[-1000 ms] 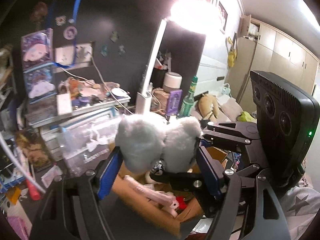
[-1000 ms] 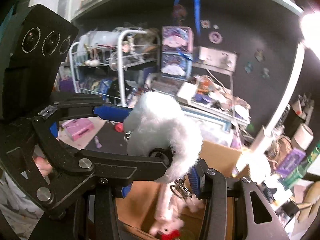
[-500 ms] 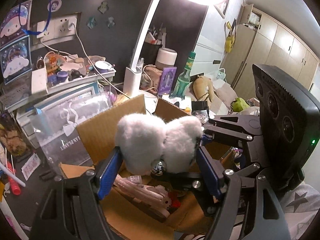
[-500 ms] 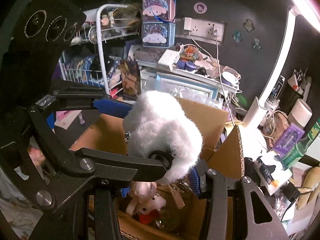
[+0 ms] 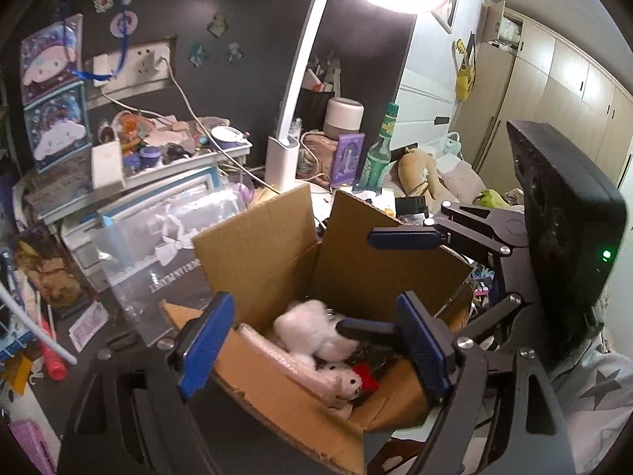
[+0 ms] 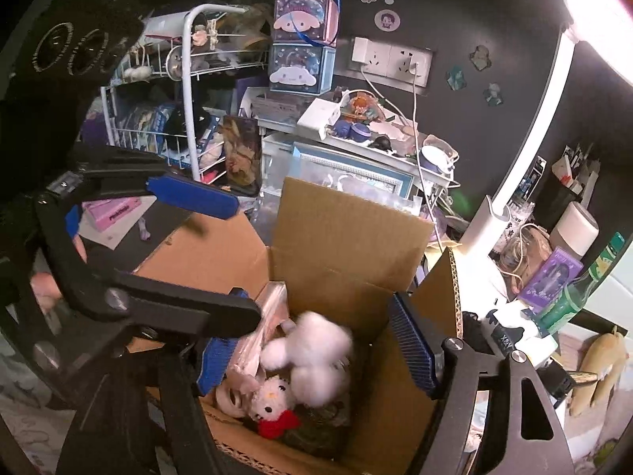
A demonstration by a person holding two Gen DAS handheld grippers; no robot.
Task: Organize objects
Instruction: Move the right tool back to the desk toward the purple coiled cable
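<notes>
The fluffy white toy (image 5: 312,328) has just dropped into the cardboard box (image 5: 257,261), both grippers' fingers (image 5: 205,344) now wide open, so that toy is put away.

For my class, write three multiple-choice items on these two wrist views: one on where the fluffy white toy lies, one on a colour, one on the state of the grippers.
1. Where is the fluffy white toy?
A. inside the cardboard box
B. on the wire rack
C. between the left gripper's fingers

2. What colour is the bow on the cat plush?
A. blue
B. red
C. green

3. How do the left gripper and right gripper stand?
A. both shut on the toy
B. only the left open
C. both open, holding nothing

Answers:
1. A: the toy rests among the other plush at the bottom of the box.
2. B: a red bow sits under the plush's face.
3. C: in each view the blue pads stand wide apart with only the box below.
</notes>
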